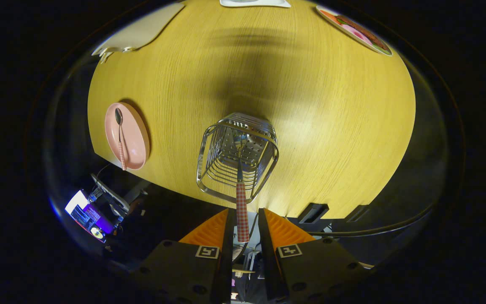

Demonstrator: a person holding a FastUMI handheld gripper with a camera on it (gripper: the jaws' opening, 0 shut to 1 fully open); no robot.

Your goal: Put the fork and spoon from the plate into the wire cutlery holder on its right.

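Observation:
The wire cutlery holder (238, 158) stands on the wooden table (331, 126) just ahead of my fingers, seen from above. A fork (241, 202) with a red-checked handle stands in it, tines down on the perforated bottom, shaft leaning over the near rim. Its handle end lies between the fingers of my gripper (245, 211). The handle runs close along the left finger, and a narrow gap shows on the right side. To the holder's left, a pink plate (136, 141) sits at the table's near edge with a spoon (120, 135) with the same checked handle lying on it.
The table's near edge runs just behind the holder and plate. A pale board (141, 29) lies at the far left, a white item (255, 2) at the far middle, and a patterned plate (355, 29) at the far right. A lit device (87, 213) sits below the table edge.

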